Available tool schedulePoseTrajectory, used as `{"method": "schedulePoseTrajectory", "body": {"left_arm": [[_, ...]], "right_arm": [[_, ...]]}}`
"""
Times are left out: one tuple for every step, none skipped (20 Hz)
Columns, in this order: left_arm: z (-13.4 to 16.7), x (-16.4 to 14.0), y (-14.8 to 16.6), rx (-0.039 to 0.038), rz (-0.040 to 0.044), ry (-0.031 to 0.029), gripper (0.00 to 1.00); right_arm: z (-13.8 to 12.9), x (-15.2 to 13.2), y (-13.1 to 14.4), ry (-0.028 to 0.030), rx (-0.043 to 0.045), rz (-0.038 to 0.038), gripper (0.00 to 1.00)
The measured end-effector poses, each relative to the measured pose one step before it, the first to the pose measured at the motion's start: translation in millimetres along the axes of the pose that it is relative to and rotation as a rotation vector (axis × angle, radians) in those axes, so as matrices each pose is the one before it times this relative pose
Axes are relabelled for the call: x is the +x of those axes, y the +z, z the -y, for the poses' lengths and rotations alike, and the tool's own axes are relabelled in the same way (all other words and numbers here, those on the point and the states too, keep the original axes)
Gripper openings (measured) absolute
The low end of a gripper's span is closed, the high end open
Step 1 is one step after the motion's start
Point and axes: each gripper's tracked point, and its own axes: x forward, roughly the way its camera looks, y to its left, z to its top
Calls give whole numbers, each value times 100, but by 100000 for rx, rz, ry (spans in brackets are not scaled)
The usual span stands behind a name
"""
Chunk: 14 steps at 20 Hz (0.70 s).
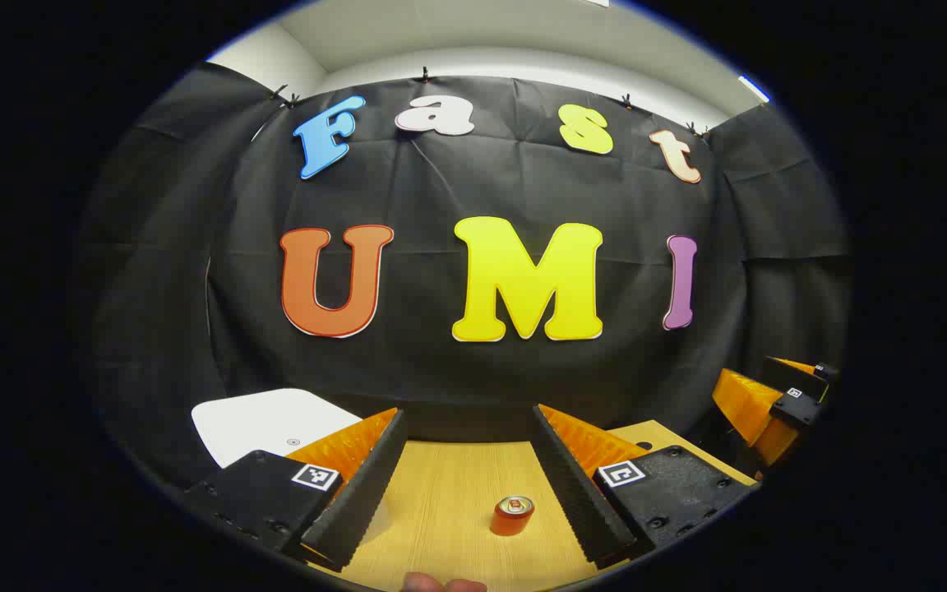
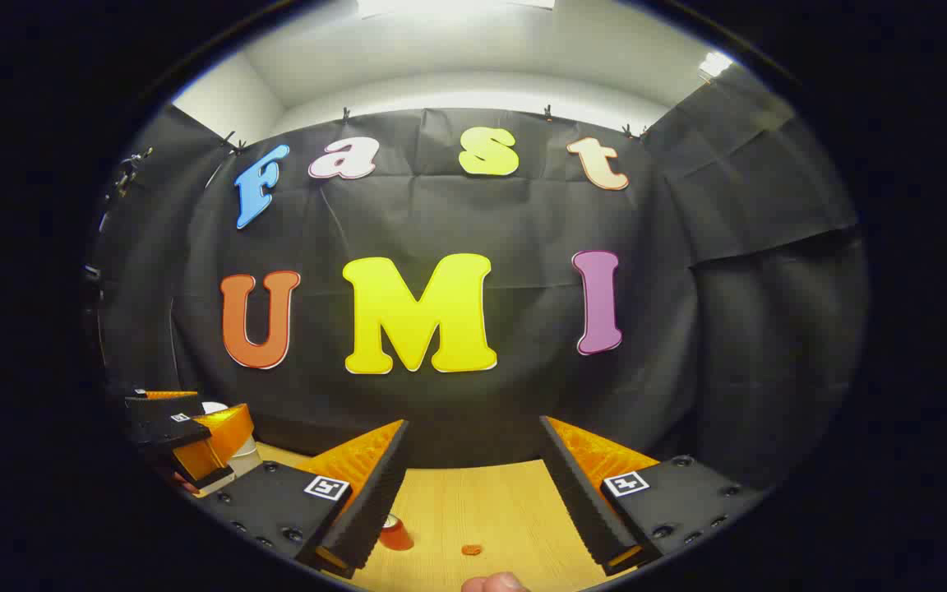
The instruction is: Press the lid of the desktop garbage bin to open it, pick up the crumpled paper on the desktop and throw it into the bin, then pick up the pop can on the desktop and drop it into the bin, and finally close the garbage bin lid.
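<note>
My left tool (image 1: 469, 481) hangs above the bench (image 1: 441, 501) with its fingers spread wide and nothing between them. The pop can (image 1: 512, 515) stands upright on the wood below that gap, nearer the right finger but apart from it. Off to the left sits the white bin lid (image 1: 268, 421), lying flat and closed. My right tool (image 2: 473, 485) is likewise released and empty; in the right gripper view the can (image 2: 395, 533) peeks out beside its left finger, and a small orange scrap (image 2: 471, 549) lies on the bench. I cannot make out the crumpled paper.
</note>
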Motion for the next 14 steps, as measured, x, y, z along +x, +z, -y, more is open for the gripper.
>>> {"method": "schedulePoseTrajectory", "body": {"left_arm": [[-151,65,-17,423,55,338,98],[-106,52,164,205,344,31,98],[-20,140,156,608,457,-40,98],[-155,97,67,1120,136,314,98],[-116,80,194,1003,-11,157,98],[18,78,22,685,-27,-181,98],[42,-2,379,213,505,-168,98],[-127,42,400,101,792,-10,98],[47,49,270,61,416,-152,98],[17,-59,170,41,95,-236,98],[38,77,117,96,177,57,98],[67,-12,-30,-179,89,22,98],[26,-27,3,-522,-32,-92,98],[89,-32,-132,-408,-452,-271,98]], "right_arm": [[50,138,-129,-121,-304,-130,94],[-91,163,-72,316,507,-217,94],[-11,173,70,-196,668,58,94],[128,97,205,-325,298,596,96],[83,172,77,-359,-1,426,94],[77,156,107,-112,-276,143,94],[245,135,-77,-929,41,-306,94],[169,-32,138,-536,657,-70,93],[47,49,42,-369,417,118,95],[14,0,100,36,104,25,94],[-103,-16,-65,391,-213,13,94],[-109,-16,116,318,-216,63,94],[-59,-25,91,500,-206,154,94],[-121,0,130,533,-218,162,94]]}}
